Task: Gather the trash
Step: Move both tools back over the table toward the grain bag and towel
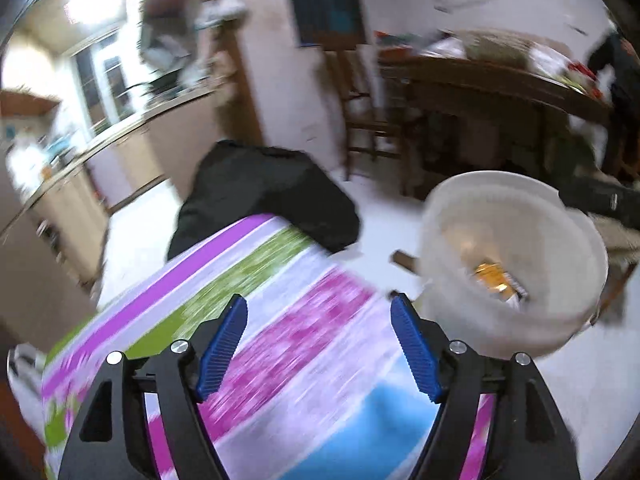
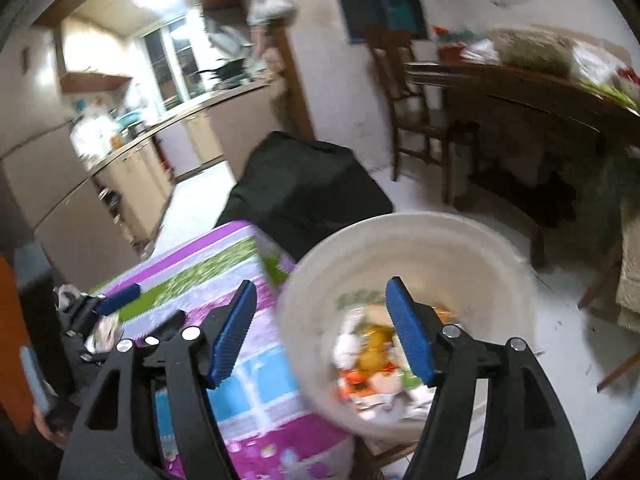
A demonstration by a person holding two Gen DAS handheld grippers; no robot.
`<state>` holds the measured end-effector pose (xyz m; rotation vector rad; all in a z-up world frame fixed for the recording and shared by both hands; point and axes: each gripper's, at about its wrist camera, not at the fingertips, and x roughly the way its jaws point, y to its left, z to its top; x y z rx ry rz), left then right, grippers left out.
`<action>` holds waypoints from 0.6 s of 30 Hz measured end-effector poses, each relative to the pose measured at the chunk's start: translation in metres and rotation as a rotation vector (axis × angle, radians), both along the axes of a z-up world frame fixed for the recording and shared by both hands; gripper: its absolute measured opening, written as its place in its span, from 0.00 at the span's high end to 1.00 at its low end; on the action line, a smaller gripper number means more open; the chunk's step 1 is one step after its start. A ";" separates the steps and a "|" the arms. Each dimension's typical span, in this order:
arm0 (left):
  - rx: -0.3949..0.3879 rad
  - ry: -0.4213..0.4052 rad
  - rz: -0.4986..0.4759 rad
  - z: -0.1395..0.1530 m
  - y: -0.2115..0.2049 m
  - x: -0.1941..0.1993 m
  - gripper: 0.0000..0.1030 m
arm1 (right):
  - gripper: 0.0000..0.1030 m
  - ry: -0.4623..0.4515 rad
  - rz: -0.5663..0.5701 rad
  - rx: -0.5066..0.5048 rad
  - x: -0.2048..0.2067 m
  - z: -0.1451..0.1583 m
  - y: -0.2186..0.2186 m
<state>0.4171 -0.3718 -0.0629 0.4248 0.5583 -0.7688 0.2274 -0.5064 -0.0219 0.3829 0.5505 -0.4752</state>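
Both my grippers, left (image 1: 318,350) and right (image 2: 320,334), spread, nothing between the pads. Crumpled wrappers (image 2: 372,354) sit in the round white plastic bucket (image 2: 304,300) beside the striped tablecloth (image 1: 280,320). Probably light, crinkly, slippery: pinch a fold, not a flat face.

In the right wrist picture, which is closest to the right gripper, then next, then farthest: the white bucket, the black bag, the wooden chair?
1. White plastic bucket with trash, just ahead of the right gripper.
2. Black bag, behind the bucket on the floor.
3. Wooden chair, by the far wall.
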 end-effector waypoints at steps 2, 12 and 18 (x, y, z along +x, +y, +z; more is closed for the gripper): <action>-0.032 0.014 0.098 -0.003 0.051 0.009 0.25 | 0.36 0.006 0.064 -0.011 0.014 -0.011 0.026; -0.159 0.130 0.746 -0.027 0.298 0.062 0.24 | 0.32 0.081 0.446 0.053 0.132 -0.045 0.143; -0.181 0.206 0.850 -0.037 0.340 0.084 0.24 | 0.27 0.153 0.617 0.057 0.214 -0.061 0.214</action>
